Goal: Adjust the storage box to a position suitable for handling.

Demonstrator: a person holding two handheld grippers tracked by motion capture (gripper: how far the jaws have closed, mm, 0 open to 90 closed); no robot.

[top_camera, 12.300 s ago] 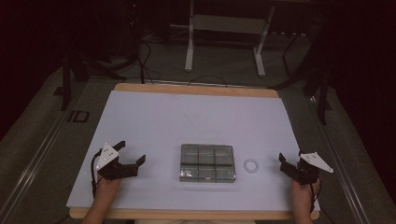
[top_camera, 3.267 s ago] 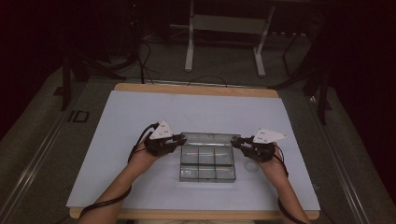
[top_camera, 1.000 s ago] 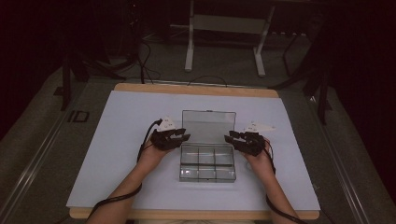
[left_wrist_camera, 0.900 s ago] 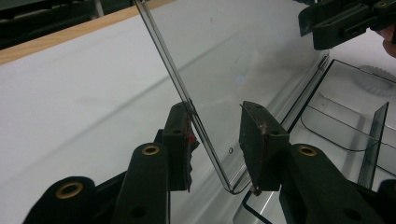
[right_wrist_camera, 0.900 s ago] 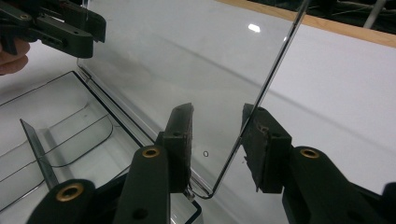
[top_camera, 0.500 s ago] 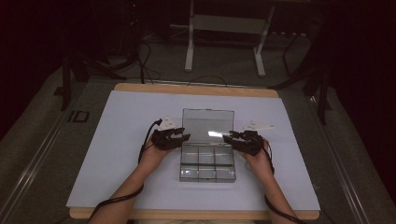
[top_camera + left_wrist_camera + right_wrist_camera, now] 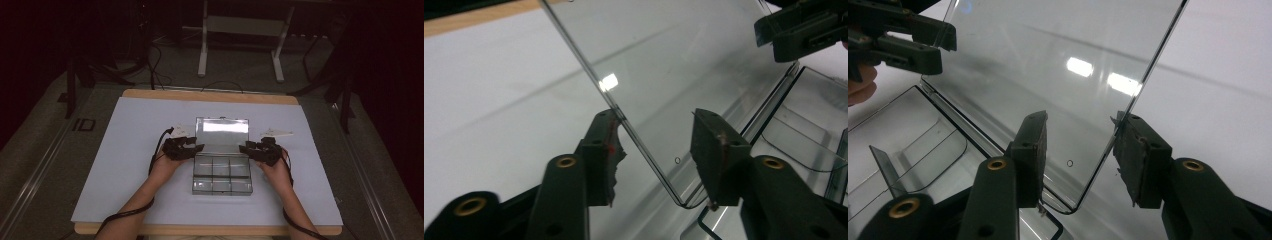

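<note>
A clear plastic compartment box (image 7: 222, 176) lies on the white table, and its lid (image 7: 222, 131) stands raised at the far side. My left gripper (image 7: 199, 148) is at the lid's left edge and my right gripper (image 7: 244, 148) at its right edge. In the left gripper view the lid (image 7: 664, 60) passes between the spread jaws of my left gripper (image 7: 655, 117). In the right gripper view the lid (image 7: 1048, 60) stands between the jaws of my right gripper (image 7: 1080, 119). Both pairs of jaws have just been opening and neither clamps the lid.
The white table top (image 7: 150, 115) has a wooden far edge (image 7: 210, 95). The box's open compartments (image 7: 913, 130) look bare. Beyond the table a white stand (image 7: 240, 30) and cables lie on the dark floor. Each gripper trails a cable along its forearm.
The lid, flat on the box a few seconds ago, now stands raised. Both grippers came from the table's front corners to the lid's sides. Over the last second both hands kept still.
</note>
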